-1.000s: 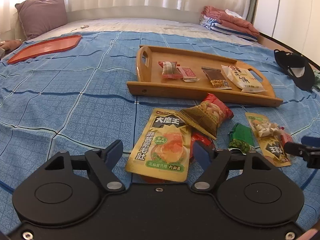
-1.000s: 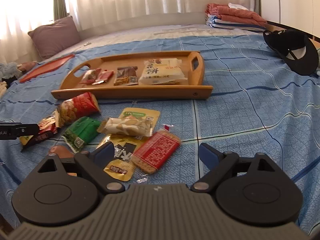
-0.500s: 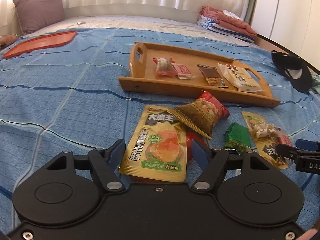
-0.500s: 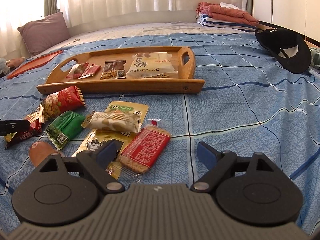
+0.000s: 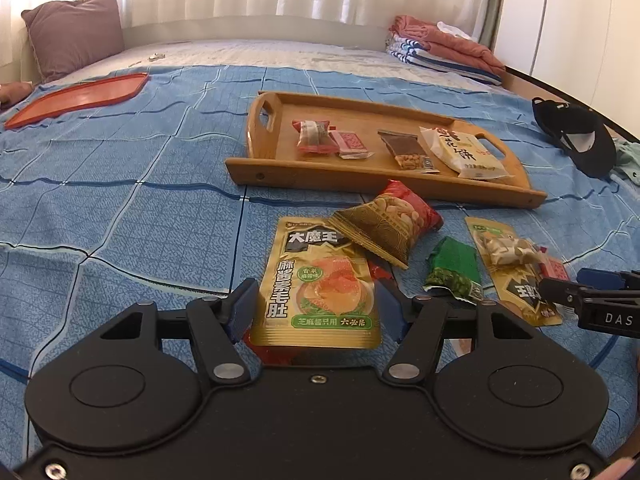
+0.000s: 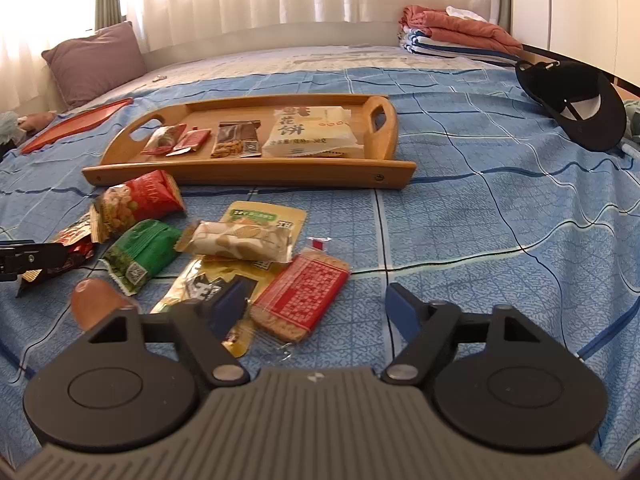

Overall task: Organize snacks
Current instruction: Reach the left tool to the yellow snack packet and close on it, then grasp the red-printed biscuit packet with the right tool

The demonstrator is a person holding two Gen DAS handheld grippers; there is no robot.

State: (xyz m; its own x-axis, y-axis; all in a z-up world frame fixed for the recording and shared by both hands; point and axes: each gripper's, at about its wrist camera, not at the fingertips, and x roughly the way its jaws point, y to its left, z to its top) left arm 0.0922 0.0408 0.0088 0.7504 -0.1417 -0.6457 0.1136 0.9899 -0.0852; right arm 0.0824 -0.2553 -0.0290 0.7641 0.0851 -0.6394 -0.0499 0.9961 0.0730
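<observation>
The left hand-held gripper (image 5: 314, 310) has just been closing around the flat gold foil pouch (image 5: 318, 286), which lies on the blue checked bed cover (image 5: 120, 208) near the long wooden tray (image 5: 384, 178). Its blue pads flank the pouch's edges, and contact cannot be told. A good grip pinches both edges squarely, leaving the red packet beneath.

The right hand-held gripper (image 6: 316, 312), also just closing, stands half open over the red-labelled biscuit bar (image 6: 306, 292), not gripping it. Both tilt down toward the bed.

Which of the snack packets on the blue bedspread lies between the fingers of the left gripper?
The large gold pouch with the orange food picture and black Chinese title. It alone sits between the left gripper fingers; the other loose packets lie further right.
</observation>
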